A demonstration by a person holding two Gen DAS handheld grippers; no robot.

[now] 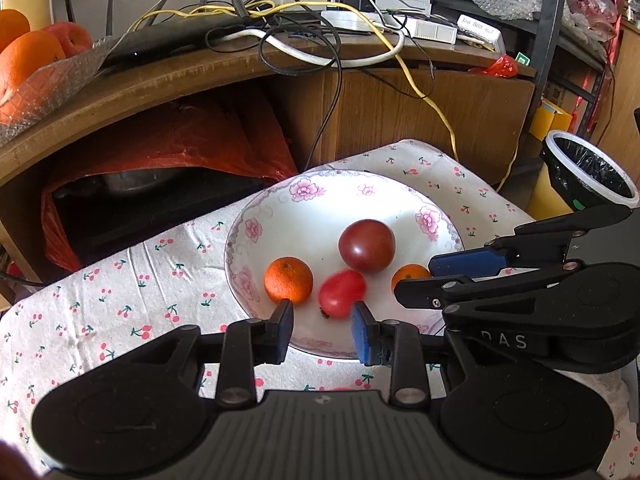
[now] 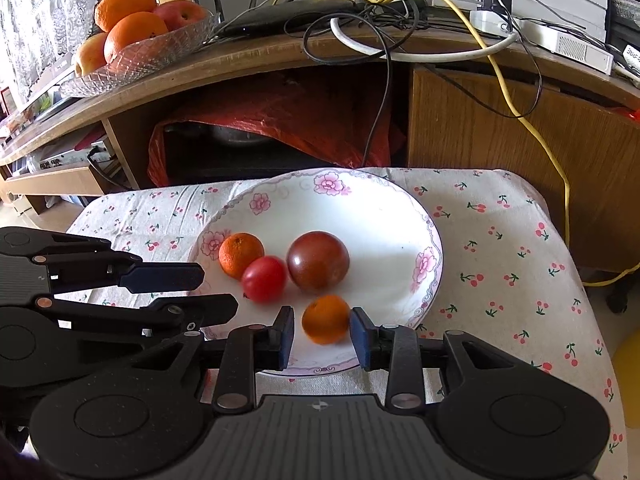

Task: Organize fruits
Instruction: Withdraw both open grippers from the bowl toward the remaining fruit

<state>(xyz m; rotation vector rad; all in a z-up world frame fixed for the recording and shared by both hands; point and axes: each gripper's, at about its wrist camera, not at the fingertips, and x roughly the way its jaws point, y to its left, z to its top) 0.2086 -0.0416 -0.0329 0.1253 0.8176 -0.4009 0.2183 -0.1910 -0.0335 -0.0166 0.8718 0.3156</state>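
Currently catalogued: four fruits in floral plate (image 2: 428,240) on cloth-covered desk (image 2: 520,240). Left tongs (image 1: 322,312) slightly parted, gripping nothing; red tomato (image 1: 342,293) just ahead of the gap, touching neither pad. Right tongs (image 2: 322,322) slightly parted around small orange (image 2: 326,319); right pad at the peel, left pad apart, so not gripped. Larger orange (image 2: 241,255) and dark tomato (image 2: 318,262) farther ahead. Risk noted: round fruit likely to roll off between loose pads; crowded tongs could knock neighbours together.
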